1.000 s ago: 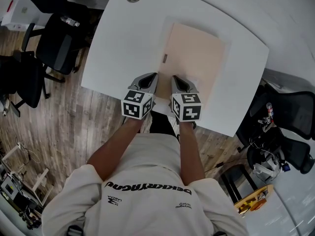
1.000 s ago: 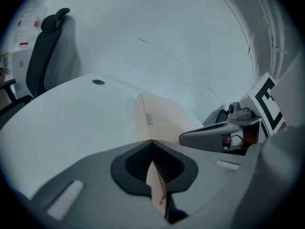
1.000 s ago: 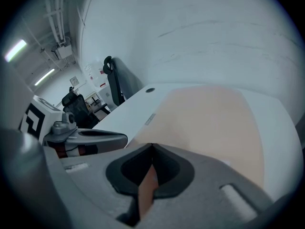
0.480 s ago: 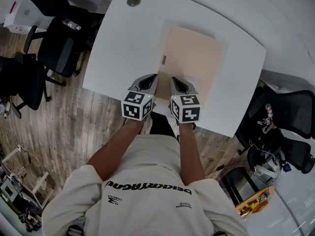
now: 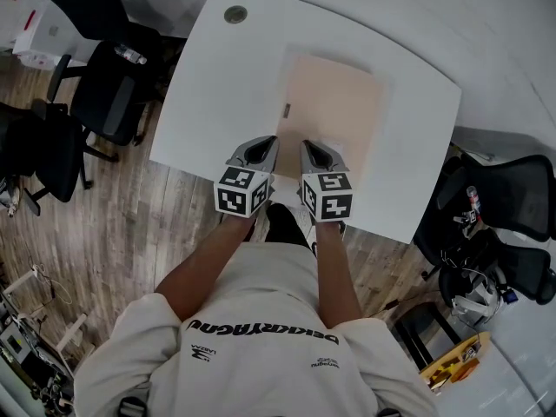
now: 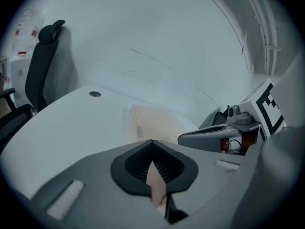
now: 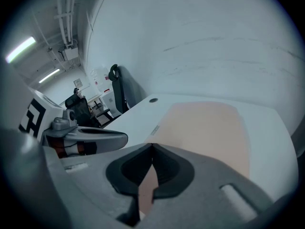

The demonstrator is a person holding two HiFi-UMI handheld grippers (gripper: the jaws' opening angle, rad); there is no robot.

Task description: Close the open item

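A flat beige folder [image 5: 334,102] lies shut on the white table [image 5: 217,85], with a small tab [image 5: 287,109] on its left edge. My left gripper [image 5: 265,148] and right gripper [image 5: 311,148] hover side by side over the folder's near end, by the table's front edge. Seen from the left gripper view, the left gripper [image 6: 151,141] has its jaw tips together, and the folder [image 6: 155,120] stretches ahead. The right gripper [image 7: 152,146] is likewise shut above the folder [image 7: 205,128]. Only a beige sliver shows below each pair of tips.
A round grommet [image 5: 235,14] sits at the table's far left corner. Black office chairs stand left [image 5: 113,85] and right [image 5: 512,198] of the table. Wood floor lies on the left, and clutter [image 5: 456,359] sits at lower right.
The head view has drifted, so the table sits slightly lower and further left in the picture. Both grippers stay side by side at the folder's near end.
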